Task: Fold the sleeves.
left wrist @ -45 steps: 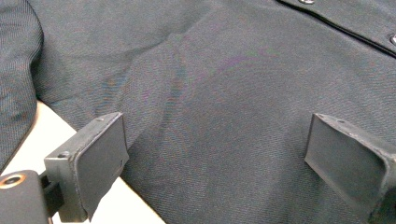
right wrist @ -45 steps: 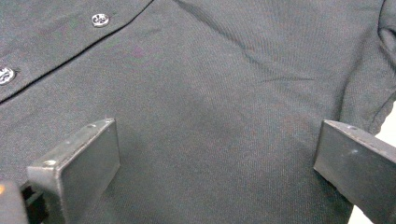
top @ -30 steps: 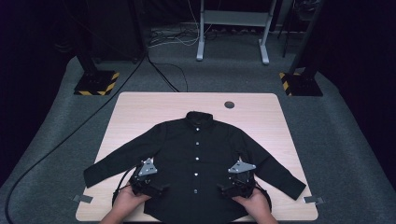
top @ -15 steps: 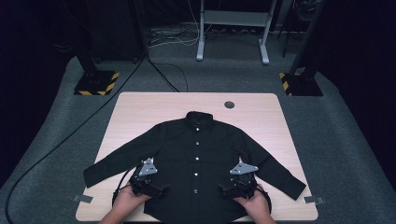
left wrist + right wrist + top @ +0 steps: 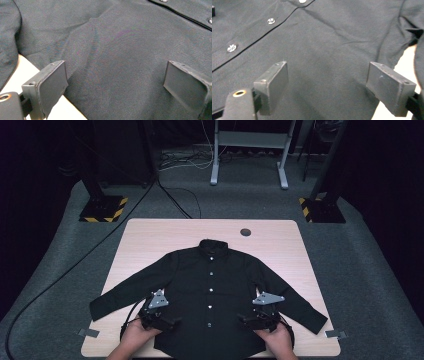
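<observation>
The light wooden table point(image 5: 145, 235) with rounded corners has bare room along its far edge, at 12 o'clock, and down its two sides at 9 and 3 o'clock. A small round dark hole point(image 5: 245, 232) sits near the far edge, at about 1 o'clock from the collar. The near edge at 6 o'clock is crowded by the two hands.

The black long-sleeved button-up shirt point(image 5: 210, 270) lies flat in the middle of the table, front side up. Its collar points to 12 o'clock. Its sleeves spread out toward 8 and 4 o'clock, almost to the table's sides.

The left gripper point(image 5: 115, 85) rests over the shirt's lower left part, by the side seam. Its black jaws stand wide apart, with cloth lying flat under them, and they grab nothing. The right gripper point(image 5: 329, 87) rests over the lower right part, beside the row of small white buttons point(image 5: 271, 21). Its jaws have just been closing a little. They are wide apart, with flat cloth between them, not pinched.

The cloth looks soft, with a fine weave and a few low wrinkles. The jaw pads are flat, dull and square-edged.
</observation>
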A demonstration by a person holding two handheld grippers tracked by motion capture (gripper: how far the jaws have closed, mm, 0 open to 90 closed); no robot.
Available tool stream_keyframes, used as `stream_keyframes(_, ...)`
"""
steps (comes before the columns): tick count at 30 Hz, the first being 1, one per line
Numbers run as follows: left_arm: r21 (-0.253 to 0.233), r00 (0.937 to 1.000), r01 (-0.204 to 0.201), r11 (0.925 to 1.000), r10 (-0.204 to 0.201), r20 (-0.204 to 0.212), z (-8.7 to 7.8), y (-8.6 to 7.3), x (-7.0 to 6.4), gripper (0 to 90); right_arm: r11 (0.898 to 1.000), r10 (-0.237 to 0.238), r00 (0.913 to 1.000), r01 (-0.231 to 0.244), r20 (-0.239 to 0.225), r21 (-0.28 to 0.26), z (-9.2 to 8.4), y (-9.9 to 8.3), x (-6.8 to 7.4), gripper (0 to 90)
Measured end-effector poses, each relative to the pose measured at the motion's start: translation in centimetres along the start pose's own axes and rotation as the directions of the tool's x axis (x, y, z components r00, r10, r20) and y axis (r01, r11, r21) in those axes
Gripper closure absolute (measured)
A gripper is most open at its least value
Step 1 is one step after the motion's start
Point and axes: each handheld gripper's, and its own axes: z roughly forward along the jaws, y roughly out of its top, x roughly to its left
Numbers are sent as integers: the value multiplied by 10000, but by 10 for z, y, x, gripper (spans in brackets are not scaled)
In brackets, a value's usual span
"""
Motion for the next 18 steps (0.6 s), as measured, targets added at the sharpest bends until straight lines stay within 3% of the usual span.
stream_keyframes(5, 12, 10000, -1, 10000, 1, -4, 0, 0, 0, 49, 9995, 327, 9992, -327, 211, -17, -4, 1, -4, 120)
stream_keyframes(12, 10, 10000, -3, 10000, 3, -5, 0, 0, 0, 49, 9996, 282, 9991, -282, 301, -4, -14, -2, -12, 173)
stream_keyframes(18, -2, 10000, -1, 10000, 1, -2, 0, 0, 0, 49, 9994, 337, 9973, -330, 645, -118, -27, -2, -19, 222)
